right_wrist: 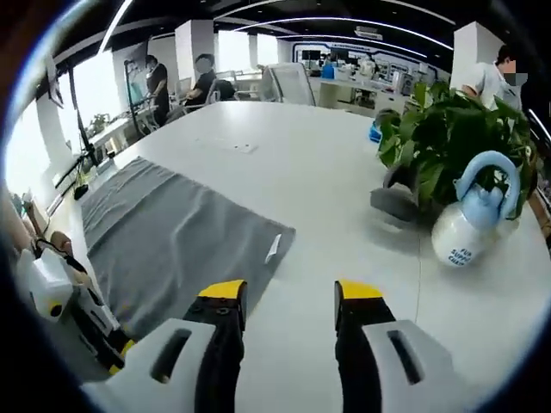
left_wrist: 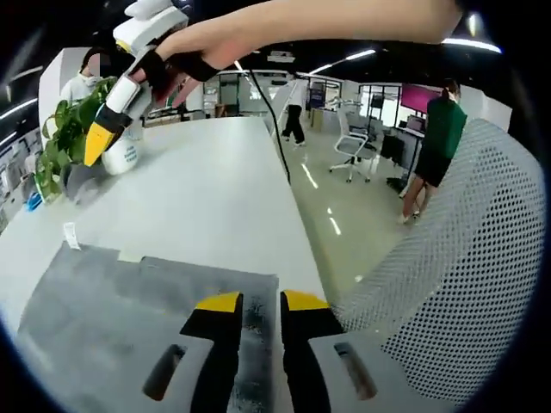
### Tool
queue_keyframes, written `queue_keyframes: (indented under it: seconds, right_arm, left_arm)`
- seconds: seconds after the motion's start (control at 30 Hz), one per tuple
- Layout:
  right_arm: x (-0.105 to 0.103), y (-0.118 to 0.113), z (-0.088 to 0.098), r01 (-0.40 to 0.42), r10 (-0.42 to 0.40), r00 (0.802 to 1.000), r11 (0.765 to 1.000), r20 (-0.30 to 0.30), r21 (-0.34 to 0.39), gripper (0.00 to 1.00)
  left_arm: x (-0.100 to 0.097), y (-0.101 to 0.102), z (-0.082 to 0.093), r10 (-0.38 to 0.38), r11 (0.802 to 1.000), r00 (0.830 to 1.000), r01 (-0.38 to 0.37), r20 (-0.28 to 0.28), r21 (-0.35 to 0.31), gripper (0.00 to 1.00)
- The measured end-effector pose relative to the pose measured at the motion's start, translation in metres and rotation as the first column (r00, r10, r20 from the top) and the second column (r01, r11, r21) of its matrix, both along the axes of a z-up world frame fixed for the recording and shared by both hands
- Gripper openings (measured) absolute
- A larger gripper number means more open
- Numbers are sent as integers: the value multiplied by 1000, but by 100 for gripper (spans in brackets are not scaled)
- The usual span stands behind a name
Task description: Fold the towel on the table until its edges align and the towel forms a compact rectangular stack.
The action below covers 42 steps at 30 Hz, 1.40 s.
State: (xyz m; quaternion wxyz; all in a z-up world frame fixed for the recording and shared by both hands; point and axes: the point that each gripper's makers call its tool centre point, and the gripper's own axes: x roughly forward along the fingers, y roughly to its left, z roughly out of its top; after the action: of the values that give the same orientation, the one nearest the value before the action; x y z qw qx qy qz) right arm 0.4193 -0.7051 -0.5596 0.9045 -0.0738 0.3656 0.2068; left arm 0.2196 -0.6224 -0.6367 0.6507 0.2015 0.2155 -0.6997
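Bright, even office light from ceiling strips (left_wrist: 469, 41) above and ahead of my tools. Glare streaks the floor (left_wrist: 331, 219) right of my left tool. Soft shadows under the plant (right_wrist: 448, 142). Fisheye bends everything at the edges, slightly blurred there.

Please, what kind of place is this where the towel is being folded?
Most likely an open-plan office. The grey towel lies on a long white table, a mesh office chair stands beside it, and a potted plant sits on the table. Further desks, swivel chairs and people fill the background.
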Motion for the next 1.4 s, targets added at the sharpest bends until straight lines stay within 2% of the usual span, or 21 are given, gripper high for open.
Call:
queue_keyframes:
  seconds: [0.07, 0.2, 0.3, 0.37, 0.47, 0.5, 0.57, 0.63, 0.67, 0.73, 0.83, 0.87, 1.0, 1.03, 1.07, 1.13, 1.2, 1.4]
  right_arm:
    - [2, 3, -8, -2, 2, 1000, 1000, -18, 10, 38]
    - [10, 11, -12, -6, 7, 999, 999, -34, 39, 37]
    - [19, 16, -8, -12, 13, 1000, 999, -21, 44, 36]
    - [24, 18, -5, -14, 15, 1000, 999, -14, 46, 36]
    - [31, 23, -1, -19, 19, 1000, 998, 0, 68, 35]
    - [33, 23, -1, -17, 17, 1000, 997, 0, 74, 34]
    - [39, 25, -2, -9, 10, 1000, 996, -1, 91, 33]
    - [44, 28, -3, 5, -4, 1000, 994, -7, 110, 32]
    - [46, 29, -2, 10, -9, 1000, 993, -8, 120, 32]
    - [52, 32, -2, 24, -23, 1000, 988, -10, 151, 31]
    - [65, 31, -6, 65, -63, 998, 982, -16, 178, 28]
    - [69, 29, -10, 75, -72, 997, 981, -23, 178, 27]
    - [89, 24, -31, 127, -119, 992, 976, -51, 175, 25]
    - [93, 24, -38, 129, -121, 991, 978, -58, 165, 25]
    - [97, 24, -54, 103, -95, 992, 990, -81, 99, 25]
    - [101, 26, -69, 92, -85, 991, 994, -105, 58, 23]
    - [108, 31, -82, 91, -85, 990, 994, -114, 55, 22]
    - [110, 44, -94, 112, -104, 986, 992, -132, 51, 20]
  left_arm:
    - [-1, -4, -1, 3, 1000, 1000, -4, -14, -6, 17]
    - [-14, -16, -4, -84, 996, 994, 85, 66, -3, 17]
    - [-16, -23, -10, -82, 997, 993, 80, 89, 22, 16]
    - [-8, -23, -15, -43, 998, 993, 37, 106, 57, 15]
    - [-3, -18, -23, -26, 994, 993, 14, 119, 107, 10]
    - [-4, -20, -20, -32, 996, 993, 23, 114, 84, 10]
    - [-3, -21, -20, -21, 996, 995, 12, 102, 85, 9]
    - [-2, -20, -20, -17, 996, 995, 9, 103, 84, 4]
    - [-3, -21, -20, 9, 996, 998, -14, 60, 83, 4]
    - [-2, -19, -18, -4, 997, 998, 0, 55, 75, 3]
    - [-3, -20, -4, -31, 999, 996, 28, 85, 35, 3]
    - [-2, -21, 6, -28, 1000, 996, 28, 88, 7, 3]
    - [5, -19, 30, 27, 998, 998, -24, 58, -51, 3]
    - [7, -17, 33, 41, 998, 998, -39, 50, -57, 3]
    - [9, -14, 38, 51, 997, 997, -48, 50, -63, 3]
    - [12, -9, 48, 71, 995, 996, -66, 56, -80, 3]
    - [14, -6, 55, 79, 993, 995, -74, 53, -94, 3]
    - [20, 6, 70, 74, 993, 990, -63, 117, -98, 3]
